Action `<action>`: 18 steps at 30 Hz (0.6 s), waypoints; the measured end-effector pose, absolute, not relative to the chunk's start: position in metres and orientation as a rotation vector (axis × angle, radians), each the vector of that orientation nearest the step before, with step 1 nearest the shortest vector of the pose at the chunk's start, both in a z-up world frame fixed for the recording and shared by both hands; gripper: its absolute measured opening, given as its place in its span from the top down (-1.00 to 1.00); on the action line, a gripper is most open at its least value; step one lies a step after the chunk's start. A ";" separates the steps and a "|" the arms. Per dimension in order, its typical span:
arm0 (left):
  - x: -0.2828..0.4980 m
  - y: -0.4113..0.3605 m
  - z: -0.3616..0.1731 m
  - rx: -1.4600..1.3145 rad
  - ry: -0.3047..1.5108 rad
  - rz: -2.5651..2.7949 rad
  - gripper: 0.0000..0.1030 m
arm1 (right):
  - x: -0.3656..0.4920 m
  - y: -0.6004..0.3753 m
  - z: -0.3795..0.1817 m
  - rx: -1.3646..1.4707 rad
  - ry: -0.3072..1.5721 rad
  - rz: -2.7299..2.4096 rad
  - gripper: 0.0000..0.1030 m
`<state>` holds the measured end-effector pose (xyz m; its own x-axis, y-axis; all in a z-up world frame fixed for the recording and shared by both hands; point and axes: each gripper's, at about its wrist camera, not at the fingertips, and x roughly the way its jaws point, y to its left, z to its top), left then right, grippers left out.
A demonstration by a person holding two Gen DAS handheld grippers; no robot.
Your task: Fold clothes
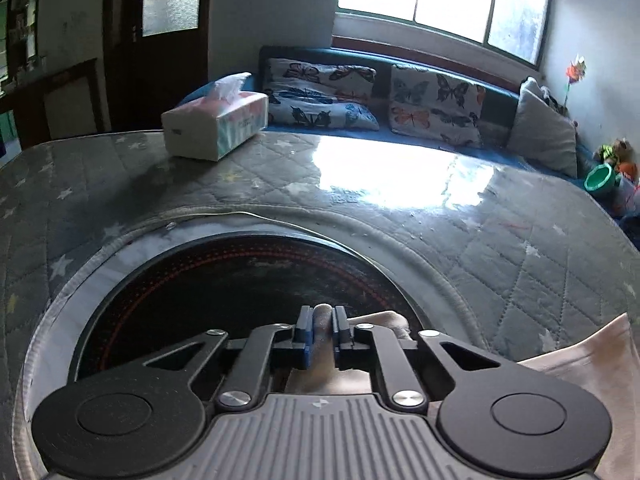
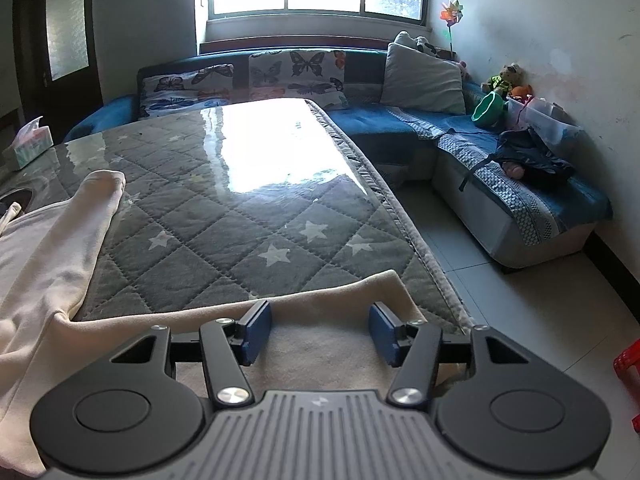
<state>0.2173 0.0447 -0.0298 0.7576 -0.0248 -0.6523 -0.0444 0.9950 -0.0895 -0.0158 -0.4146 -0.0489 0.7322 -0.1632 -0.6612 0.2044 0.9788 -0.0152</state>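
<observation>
A cream garment (image 2: 52, 264) lies spread over the near part of the grey star-quilted table (image 2: 240, 216), one sleeve (image 2: 96, 200) reaching away from me. Its hem (image 2: 328, 300) runs across the near right corner. My right gripper (image 2: 320, 332) stands open just above that hem, its blue pads (image 2: 256, 332) wide apart and not pressing the cloth. In the left wrist view my left gripper (image 1: 322, 322) is shut on a narrow fold of the cream garment (image 1: 322, 312) pinched between its pads. More of the cloth (image 1: 580, 352) shows at the lower right.
A black round plate (image 1: 224, 280) is set into the table in front of my left gripper. A tissue box (image 1: 214, 126) stands at the far left. The table's right edge (image 2: 400, 208) drops to tiled floor (image 2: 520, 320), with a blue sofa (image 2: 400, 120) and a red stool (image 2: 628, 360) beyond.
</observation>
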 end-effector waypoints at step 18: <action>0.056 0.136 0.068 -0.147 0.411 0.316 0.82 | -0.019 -0.411 -0.051 0.016 0.701 -0.213 -0.20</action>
<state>0.0562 0.1359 0.0682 0.8690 0.2713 -0.4137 -0.3302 0.9408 -0.0768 -0.0191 -0.4108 -0.0509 0.7434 -0.1889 -0.6416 0.1995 0.9782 -0.0568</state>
